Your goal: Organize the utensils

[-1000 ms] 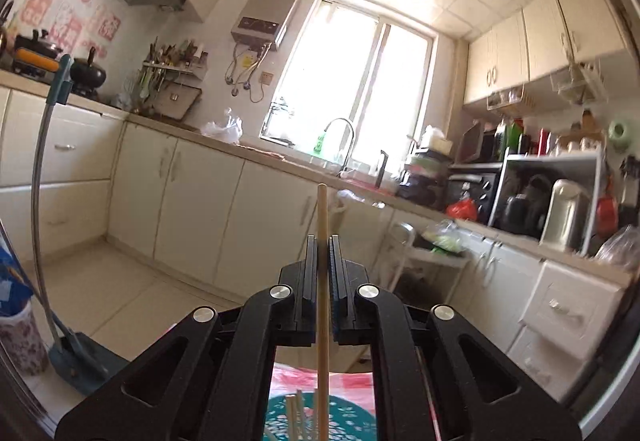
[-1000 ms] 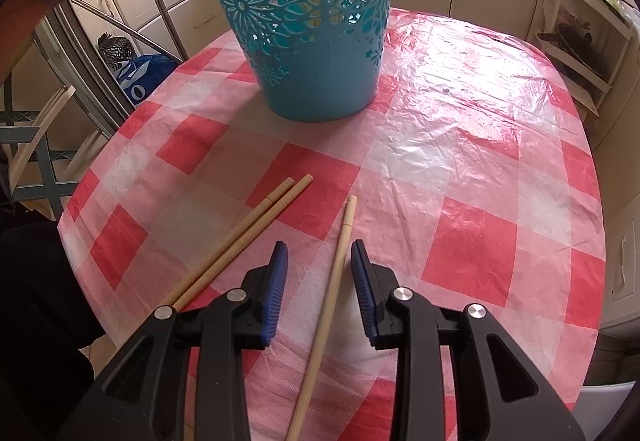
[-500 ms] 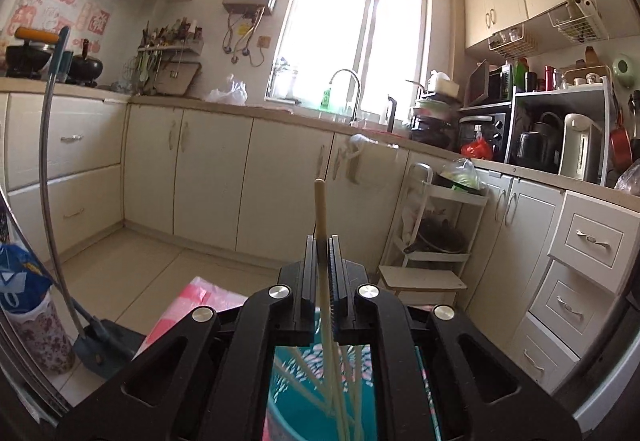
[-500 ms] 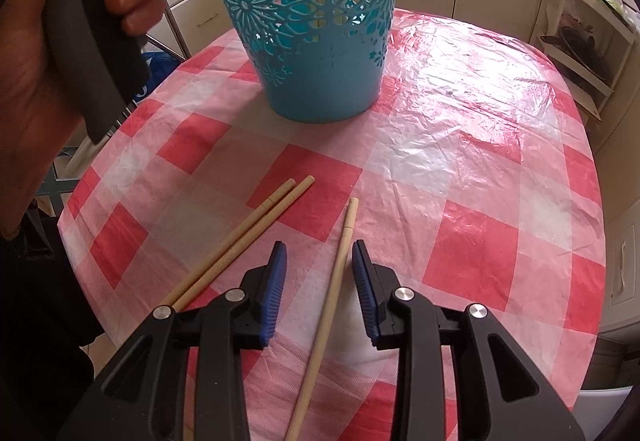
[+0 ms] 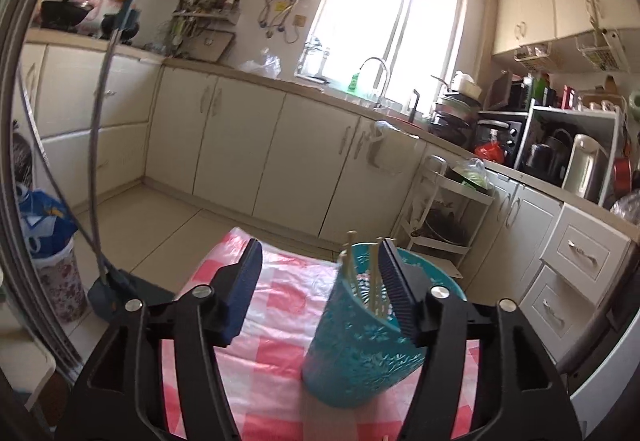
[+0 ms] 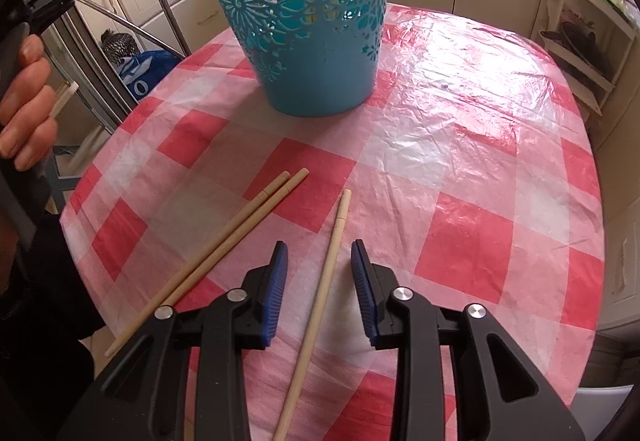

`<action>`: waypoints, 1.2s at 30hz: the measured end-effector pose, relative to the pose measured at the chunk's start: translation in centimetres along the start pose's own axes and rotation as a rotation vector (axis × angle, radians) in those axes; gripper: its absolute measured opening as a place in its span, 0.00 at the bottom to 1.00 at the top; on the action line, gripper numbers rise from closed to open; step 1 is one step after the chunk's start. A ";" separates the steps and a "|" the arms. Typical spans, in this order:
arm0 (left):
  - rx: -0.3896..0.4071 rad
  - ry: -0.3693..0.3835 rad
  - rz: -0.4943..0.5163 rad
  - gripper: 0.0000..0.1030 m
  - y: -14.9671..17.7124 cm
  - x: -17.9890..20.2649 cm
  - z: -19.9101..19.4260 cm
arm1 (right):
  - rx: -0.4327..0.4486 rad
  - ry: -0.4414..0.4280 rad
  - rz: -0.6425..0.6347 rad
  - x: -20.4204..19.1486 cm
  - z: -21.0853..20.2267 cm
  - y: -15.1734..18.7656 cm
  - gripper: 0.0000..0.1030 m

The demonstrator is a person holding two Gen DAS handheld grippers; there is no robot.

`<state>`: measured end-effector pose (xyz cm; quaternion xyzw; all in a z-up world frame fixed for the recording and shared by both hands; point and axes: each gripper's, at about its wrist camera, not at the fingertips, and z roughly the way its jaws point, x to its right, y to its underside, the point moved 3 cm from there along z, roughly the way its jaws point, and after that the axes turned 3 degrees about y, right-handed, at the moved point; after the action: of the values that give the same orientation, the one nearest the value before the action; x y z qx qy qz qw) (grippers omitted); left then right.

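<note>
A teal openwork basket [image 5: 360, 345] stands on the red-and-white checked tablecloth [image 5: 280, 321], with several wooden chopsticks [image 5: 349, 261] upright inside it. My left gripper [image 5: 320, 261] hovers just before the basket. Its jaws are opening, with nothing pressed between them. In the right wrist view the basket [image 6: 312, 41] is at the far side of the table. My right gripper [image 6: 319, 253] points down at a single chopstick [image 6: 328, 273] lying between its blue pads [image 6: 276, 281]. Its jaws are closing but are still clear of the stick. Two more chopsticks [image 6: 240, 237] lie side by side to the left.
A person's hand [image 6: 24, 101] holds the left gripper's handle at the table's left edge. A metal chair frame [image 6: 160, 1] and a blue bag [image 6: 140, 73] stand beyond that edge. Cream cabinets [image 5: 300, 161], a white trolley rack [image 5: 452, 209] and a long-handled dustpan [image 5: 116, 289] surround the table.
My left gripper has opened and let go of its chopstick, which now stands in the basket; the hand has sunk towards the table. My right gripper's jaws have narrowed slightly around the lying chopstick.
</note>
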<state>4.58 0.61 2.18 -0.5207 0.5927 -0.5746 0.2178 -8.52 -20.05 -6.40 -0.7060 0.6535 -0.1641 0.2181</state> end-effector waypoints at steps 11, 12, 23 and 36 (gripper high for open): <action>-0.086 -0.069 -0.122 0.68 0.1 -4.3 1.2 | -0.004 -0.030 0.091 1.4 -0.4 0.0 0.06; -0.088 -0.073 -0.123 0.69 0.1 -4.4 1.2 | 0.003 -0.063 0.115 1.7 -0.7 -0.1 0.06; -0.120 -0.066 -0.127 0.72 0.5 -4.1 1.8 | 0.151 -0.412 0.347 4.9 -5.4 -1.5 0.06; -0.138 -0.063 -0.124 0.74 0.8 -3.6 2.1 | 0.274 -0.452 0.316 3.6 -8.2 -3.2 0.06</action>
<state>7.36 2.62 -0.31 -0.5882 0.5903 -0.5279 0.1638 -9.70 -24.26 2.04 -0.5783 0.6619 -0.0536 0.4740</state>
